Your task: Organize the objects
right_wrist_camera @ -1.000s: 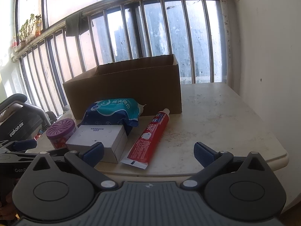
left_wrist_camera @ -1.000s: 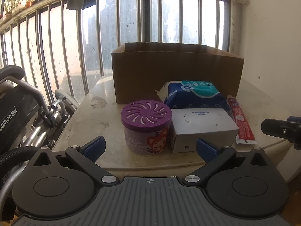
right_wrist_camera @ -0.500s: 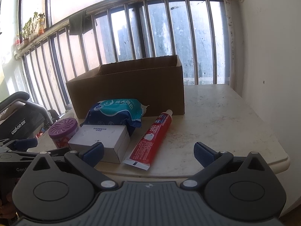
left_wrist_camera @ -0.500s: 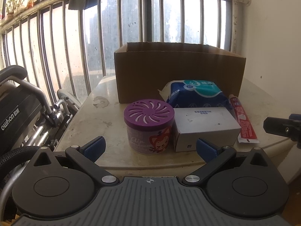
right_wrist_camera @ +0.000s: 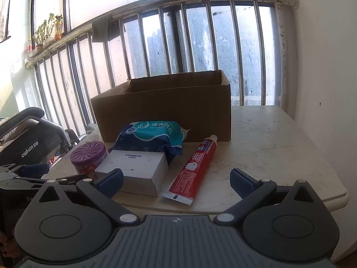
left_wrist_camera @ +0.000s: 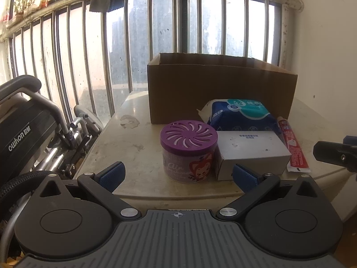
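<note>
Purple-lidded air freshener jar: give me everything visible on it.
The round purple-lidded air freshener jar stands upright near the table's front edge. Its lid has swirl-shaped vent slots; the lilac label shows script lettering and a red cartoon fox. It looks plastic. It sits close beside the white cardboard box; contact is unclear. No fingers touch it.

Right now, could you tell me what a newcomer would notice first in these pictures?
Probably the open cardboard box at the back of the table, before the barred window. In front lie a purple-lidded can, a blue wipes pack, a white carton and a red tube. Both grippers, left and right, are open at the near edge.
</note>
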The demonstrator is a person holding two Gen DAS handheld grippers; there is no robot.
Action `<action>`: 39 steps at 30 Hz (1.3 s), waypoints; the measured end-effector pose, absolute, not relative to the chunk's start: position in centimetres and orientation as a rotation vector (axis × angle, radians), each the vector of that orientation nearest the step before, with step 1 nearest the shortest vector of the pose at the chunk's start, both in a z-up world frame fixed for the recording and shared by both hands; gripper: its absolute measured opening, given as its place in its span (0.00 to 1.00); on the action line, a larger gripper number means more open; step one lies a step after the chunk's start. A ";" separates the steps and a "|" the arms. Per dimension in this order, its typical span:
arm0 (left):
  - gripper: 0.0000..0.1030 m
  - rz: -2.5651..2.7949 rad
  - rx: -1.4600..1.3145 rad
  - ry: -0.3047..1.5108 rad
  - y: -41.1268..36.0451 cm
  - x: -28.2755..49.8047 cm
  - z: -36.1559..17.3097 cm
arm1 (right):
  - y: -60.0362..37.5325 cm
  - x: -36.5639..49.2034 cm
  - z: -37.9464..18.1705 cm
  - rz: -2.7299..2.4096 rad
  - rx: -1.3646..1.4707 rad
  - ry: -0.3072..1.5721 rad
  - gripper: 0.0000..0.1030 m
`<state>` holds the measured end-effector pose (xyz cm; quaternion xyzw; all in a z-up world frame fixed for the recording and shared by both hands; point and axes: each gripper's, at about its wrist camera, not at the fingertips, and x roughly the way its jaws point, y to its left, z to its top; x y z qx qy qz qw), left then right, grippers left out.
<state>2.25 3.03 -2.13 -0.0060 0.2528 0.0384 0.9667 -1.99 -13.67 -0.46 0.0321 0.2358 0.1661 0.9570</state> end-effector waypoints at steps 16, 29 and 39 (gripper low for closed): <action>1.00 0.070 -0.020 0.512 3.3 2.2 -2.2 | -12.7 -2.0 -0.1 0.346 0.045 0.477 1.00; 1.00 0.072 -0.011 0.518 3.2 2.2 -2.4 | -13.0 -2.0 -0.2 0.341 0.050 0.477 1.00; 1.00 0.076 -0.009 0.520 3.3 2.2 -2.5 | -13.1 -1.8 -0.4 0.335 0.055 0.483 1.00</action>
